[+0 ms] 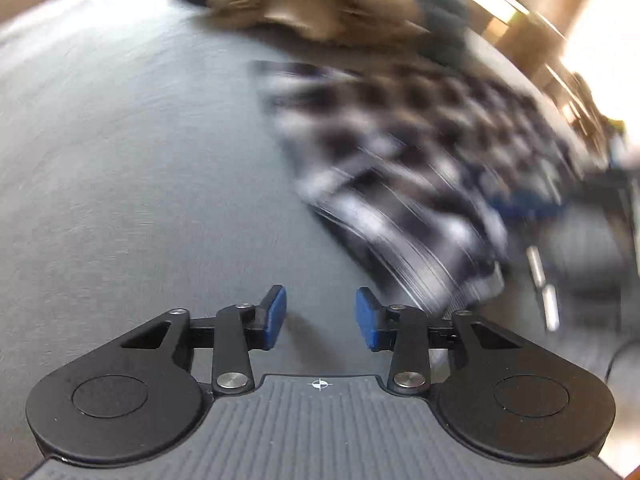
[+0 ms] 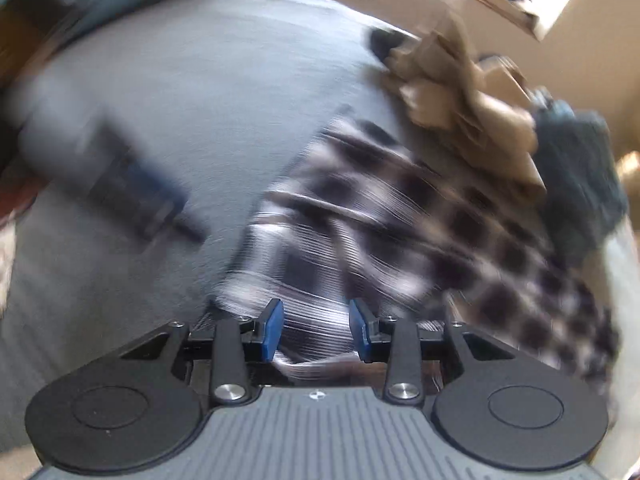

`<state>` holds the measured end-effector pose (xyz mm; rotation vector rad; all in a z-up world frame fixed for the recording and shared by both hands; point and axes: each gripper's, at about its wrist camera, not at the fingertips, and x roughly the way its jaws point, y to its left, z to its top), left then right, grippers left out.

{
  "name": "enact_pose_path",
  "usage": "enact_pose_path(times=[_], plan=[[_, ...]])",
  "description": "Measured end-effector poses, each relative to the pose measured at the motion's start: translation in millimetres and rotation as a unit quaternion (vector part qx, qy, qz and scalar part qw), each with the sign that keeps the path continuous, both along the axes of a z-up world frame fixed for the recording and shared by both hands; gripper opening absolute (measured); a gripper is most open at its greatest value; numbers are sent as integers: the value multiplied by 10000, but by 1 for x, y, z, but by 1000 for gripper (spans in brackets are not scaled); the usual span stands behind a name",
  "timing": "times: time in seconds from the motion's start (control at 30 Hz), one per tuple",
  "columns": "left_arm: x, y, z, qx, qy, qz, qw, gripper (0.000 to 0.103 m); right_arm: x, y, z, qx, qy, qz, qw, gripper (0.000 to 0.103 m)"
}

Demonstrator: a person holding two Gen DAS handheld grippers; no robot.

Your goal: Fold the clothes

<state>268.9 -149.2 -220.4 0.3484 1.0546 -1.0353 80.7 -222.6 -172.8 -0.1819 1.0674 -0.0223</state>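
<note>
The checked shirt lies spread on the grey bed cover, black and white squares running away toward a crumpled tan garment and a dark blue-green one at the far edge; both views are smeared by motion, so its seams and exact outline cannot be read. The right gripper sits low over the shirt's near edge with its 2 blue pads parted and cloth showing in the gap, though the blur leaves it unclear whether the fabric sits between the pads or only beneath them. The left gripper hangs with its jaws apart over bare cover, holding nothing, the shirt just beside it to the right. Whether the shirt is being laid out or is partway through a fold cannot be settled. For any fold to come out well, each gripper would need a bite on 1 layer only, taken near a corner, with both ends lifted level.
</note>
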Motion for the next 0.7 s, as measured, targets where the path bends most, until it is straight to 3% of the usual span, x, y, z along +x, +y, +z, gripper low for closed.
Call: enact_pose_path(times=[0.13,0.23,0.57,0.7], plan=[[-37,-10,-11,0,-652,-609,9960,22,-2,-15,5,332,-4,-428,9985,38],[-42,-17,-14,-76,-865,-748,9934,20,-9,-16,7,488,17,-602,9970,38],[-45,-19,-17,-214,-957,-890,9912,21,-19,-20,2,835,112,-1128,9900,38],[-43,-15,-13,-376,-971,-661,9924,8,-17,-24,-1,890,131,-1260,9879,38]])
